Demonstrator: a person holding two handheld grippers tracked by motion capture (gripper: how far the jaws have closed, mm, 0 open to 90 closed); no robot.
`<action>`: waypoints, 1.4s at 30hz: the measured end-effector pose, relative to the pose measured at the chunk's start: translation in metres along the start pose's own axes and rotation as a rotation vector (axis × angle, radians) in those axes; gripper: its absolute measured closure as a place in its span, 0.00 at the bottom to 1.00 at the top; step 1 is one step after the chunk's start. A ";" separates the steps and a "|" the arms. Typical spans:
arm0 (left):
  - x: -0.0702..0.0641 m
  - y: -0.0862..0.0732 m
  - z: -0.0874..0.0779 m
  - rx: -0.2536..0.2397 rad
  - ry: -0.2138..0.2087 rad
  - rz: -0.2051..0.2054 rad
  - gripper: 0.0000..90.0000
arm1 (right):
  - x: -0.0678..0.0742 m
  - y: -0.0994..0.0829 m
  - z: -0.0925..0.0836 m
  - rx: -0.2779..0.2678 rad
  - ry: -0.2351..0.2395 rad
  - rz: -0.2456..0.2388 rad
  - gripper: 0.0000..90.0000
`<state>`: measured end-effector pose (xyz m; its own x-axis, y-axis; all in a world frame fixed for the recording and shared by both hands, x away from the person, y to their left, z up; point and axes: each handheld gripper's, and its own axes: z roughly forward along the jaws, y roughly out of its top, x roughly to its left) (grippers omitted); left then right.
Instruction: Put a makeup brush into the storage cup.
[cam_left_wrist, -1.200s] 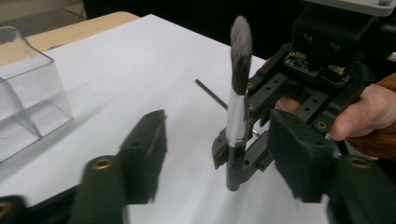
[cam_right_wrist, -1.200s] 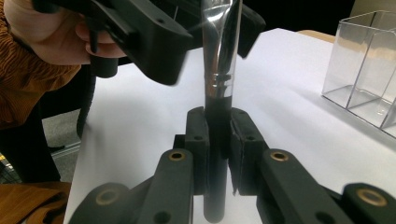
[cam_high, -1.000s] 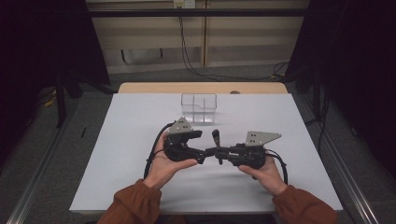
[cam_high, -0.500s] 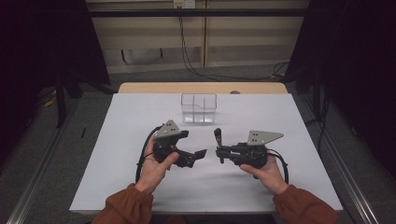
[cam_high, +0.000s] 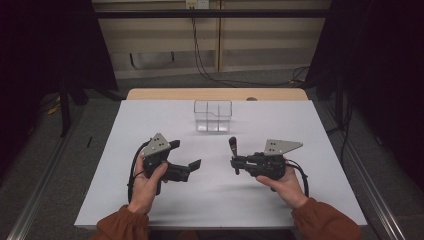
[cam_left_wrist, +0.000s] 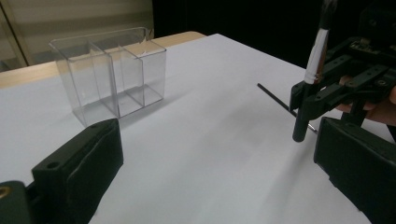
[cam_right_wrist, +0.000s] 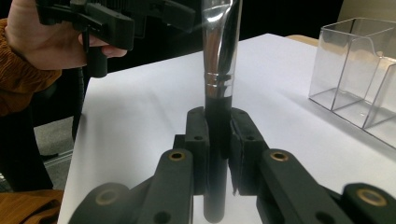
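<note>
Right gripper clamped on a brush, upright above the sheet. Left gripper nearby, apart from the brush, jaws just spread wide, nothing between. Farther back, clear box on the sheet.

Brush head cut off above
</note>
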<state>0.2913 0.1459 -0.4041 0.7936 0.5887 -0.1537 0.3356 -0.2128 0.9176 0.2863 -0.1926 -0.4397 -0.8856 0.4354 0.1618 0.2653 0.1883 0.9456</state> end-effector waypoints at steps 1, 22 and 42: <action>0.001 -0.001 -0.001 0.006 0.007 -0.002 0.02 | 0.000 0.000 -0.001 -0.004 0.000 0.001 0.88; 0.016 -0.028 -0.044 -0.036 0.144 -0.023 0.02 | -0.010 0.006 -0.013 -0.026 -0.053 0.006 0.88; 0.024 -0.051 -0.065 -0.063 0.189 -0.020 0.01 | -0.029 0.027 -0.006 -0.061 -0.091 -0.017 0.88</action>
<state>0.2601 0.2213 -0.4310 0.6756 0.7296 -0.1058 0.3133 -0.1543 0.9371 0.3170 -0.2054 -0.4169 -0.8505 0.5116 0.1220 0.2246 0.1436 0.9638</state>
